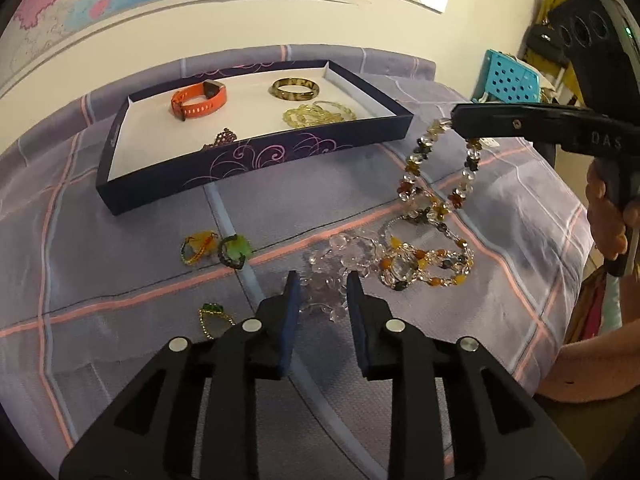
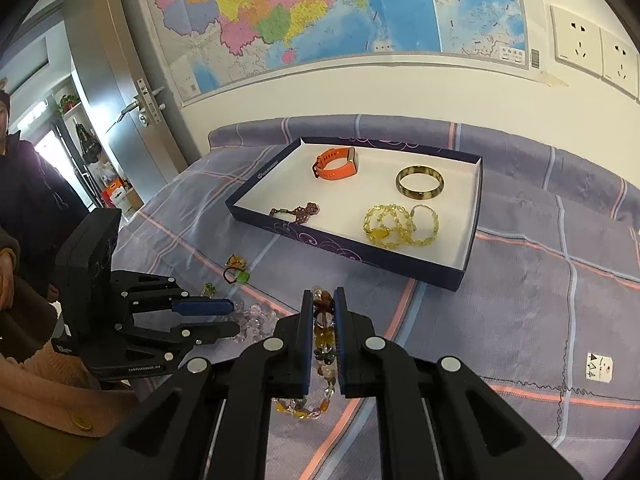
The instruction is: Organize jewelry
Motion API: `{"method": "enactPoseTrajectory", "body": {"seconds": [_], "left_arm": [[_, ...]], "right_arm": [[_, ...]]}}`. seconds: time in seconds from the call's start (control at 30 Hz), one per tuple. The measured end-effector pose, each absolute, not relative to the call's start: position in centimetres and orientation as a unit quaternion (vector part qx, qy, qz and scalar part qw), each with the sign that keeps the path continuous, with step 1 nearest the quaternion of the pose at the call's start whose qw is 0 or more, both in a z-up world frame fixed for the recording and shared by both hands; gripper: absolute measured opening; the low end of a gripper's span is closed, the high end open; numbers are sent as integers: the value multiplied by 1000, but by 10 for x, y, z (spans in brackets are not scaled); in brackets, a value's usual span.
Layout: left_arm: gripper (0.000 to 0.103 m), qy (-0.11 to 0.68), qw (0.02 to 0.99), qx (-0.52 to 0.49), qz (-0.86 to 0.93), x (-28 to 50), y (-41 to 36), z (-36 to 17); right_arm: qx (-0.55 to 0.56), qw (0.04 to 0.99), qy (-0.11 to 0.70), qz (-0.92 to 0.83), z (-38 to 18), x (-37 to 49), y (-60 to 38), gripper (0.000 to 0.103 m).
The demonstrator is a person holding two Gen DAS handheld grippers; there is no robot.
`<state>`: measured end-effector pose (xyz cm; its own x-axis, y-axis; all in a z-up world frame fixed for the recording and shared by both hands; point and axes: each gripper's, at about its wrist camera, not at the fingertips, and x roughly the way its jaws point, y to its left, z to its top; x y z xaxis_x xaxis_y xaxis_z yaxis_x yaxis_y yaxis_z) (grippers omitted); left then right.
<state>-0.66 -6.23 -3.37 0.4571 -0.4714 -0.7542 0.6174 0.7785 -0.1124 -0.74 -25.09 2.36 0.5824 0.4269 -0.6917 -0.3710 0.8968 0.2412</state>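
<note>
We note right gripper [image 2: 323, 334] pinching multicolour bead strand [image 1: 436, 184], lifted to untangle | left gripper [image 1: 322, 300] spread astride clear beads [image 1: 340, 264], pinning | 4 pieces in tray [image 2: 460, 276].

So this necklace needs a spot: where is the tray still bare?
Bare floor lies mid-tray, between the watch, chain and yellow beads. The bangle and beads crowd the right end.

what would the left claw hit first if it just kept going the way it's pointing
Most likely the clear crystal bead bracelet, which lies on the plaid cloth right beyond the tips of the left claw, with its jaws open. Depth is hard to judge through the fisheye, so the tips may already be at the beads.
</note>
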Motion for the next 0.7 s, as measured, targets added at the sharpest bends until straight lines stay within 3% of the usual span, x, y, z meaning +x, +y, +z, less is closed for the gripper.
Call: {"method": "enactPoseTrajectory", "body": {"seconds": [0.13, 0.27, 0.37, 0.5, 0.7], "left_arm": [[41, 407, 853, 94, -312, -8, -63, -31], [45, 402, 854, 120, -308, -10, -70, -33], [44, 397, 856, 142, -298, -11, -76, -38], [24, 391, 856, 154, -302, -15, -82, -39], [23, 400, 856, 133, -301, -12, -78, -38]], "right_arm": [[35, 889, 398, 224, 23, -8, -251, 8], [39, 888, 400, 223, 22, -8, -251, 8], [40, 887, 401, 224, 20, -9, -250, 8], [41, 887, 402, 224, 19, -8, -250, 8], [39, 889, 396, 226, 23, -8, -248, 8]]}}
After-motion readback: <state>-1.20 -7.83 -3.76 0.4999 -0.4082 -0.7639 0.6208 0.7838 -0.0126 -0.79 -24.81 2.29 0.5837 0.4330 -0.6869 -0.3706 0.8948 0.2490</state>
